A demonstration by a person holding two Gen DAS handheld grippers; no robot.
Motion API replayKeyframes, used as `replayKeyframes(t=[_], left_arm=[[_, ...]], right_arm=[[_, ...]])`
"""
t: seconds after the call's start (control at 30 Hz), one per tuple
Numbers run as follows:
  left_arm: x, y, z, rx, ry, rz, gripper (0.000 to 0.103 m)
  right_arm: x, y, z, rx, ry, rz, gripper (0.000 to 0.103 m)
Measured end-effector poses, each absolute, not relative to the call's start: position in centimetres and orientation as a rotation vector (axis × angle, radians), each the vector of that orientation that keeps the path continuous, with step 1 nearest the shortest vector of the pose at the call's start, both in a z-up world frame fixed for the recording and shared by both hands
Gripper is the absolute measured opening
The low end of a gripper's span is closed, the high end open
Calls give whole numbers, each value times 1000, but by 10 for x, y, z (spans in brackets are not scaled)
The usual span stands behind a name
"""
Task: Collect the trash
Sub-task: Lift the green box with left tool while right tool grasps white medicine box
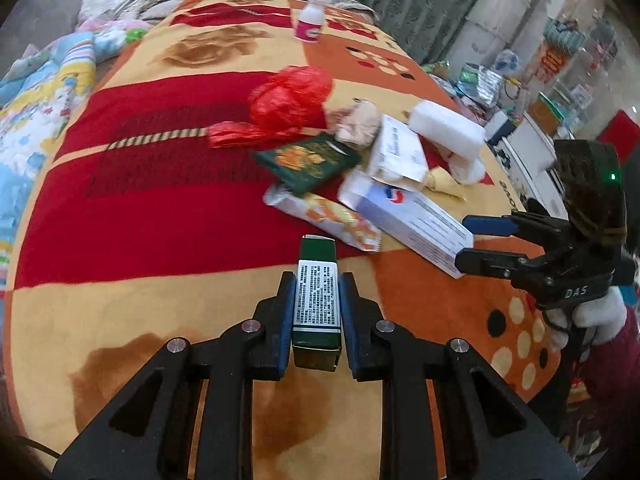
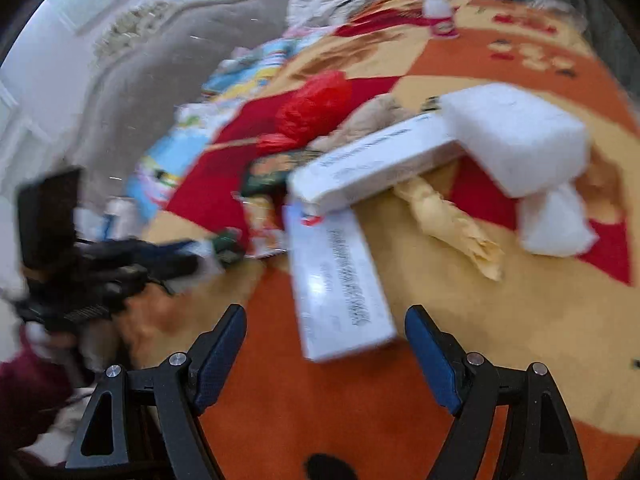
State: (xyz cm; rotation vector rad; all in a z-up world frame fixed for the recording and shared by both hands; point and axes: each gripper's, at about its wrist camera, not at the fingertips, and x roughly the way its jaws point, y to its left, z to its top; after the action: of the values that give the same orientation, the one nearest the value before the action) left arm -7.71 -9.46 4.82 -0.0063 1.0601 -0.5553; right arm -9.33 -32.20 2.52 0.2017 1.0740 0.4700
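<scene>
My left gripper point(image 1: 317, 280) is shut on a small green carton point(image 1: 317, 300) and holds it above the patterned blanket point(image 1: 160, 200). Beyond it lies a trash pile: a red plastic bag point(image 1: 290, 100), a dark green packet point(image 1: 308, 160), a snack wrapper point(image 1: 328, 216), a long white-blue box point(image 1: 416, 224), another white box point(image 1: 396, 152) and white foam point(image 1: 448, 128). My right gripper point(image 2: 326, 328) is open, its fingers either side of the near end of the long white box point(image 2: 340, 280). It also shows in the left wrist view point(image 1: 480, 242), beside that box.
A small white bottle with a pink label point(image 1: 310, 20) stands at the far end of the blanket. Crumpled yellow paper point(image 2: 456, 228) and foam blocks point(image 2: 516, 136) lie right of the boxes. Folded bedding point(image 1: 44, 92) lies to the left; cluttered room to the right.
</scene>
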Motion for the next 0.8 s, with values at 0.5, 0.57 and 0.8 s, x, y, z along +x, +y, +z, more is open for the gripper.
replayKeyframes(t=[0.5,0.57,0.8], left_arm=[[-91,-111,32,87,1077,-543,21],[-89,-117,25,107,1086,-529,22],[-90,-129,24,87,1090,-570,19]], right_arm=[[-84,-275,19,-152,998,315,48],[-99,-287,19,-148,1002,311,48],[-139,-314,19,-25,1031,319,48]])
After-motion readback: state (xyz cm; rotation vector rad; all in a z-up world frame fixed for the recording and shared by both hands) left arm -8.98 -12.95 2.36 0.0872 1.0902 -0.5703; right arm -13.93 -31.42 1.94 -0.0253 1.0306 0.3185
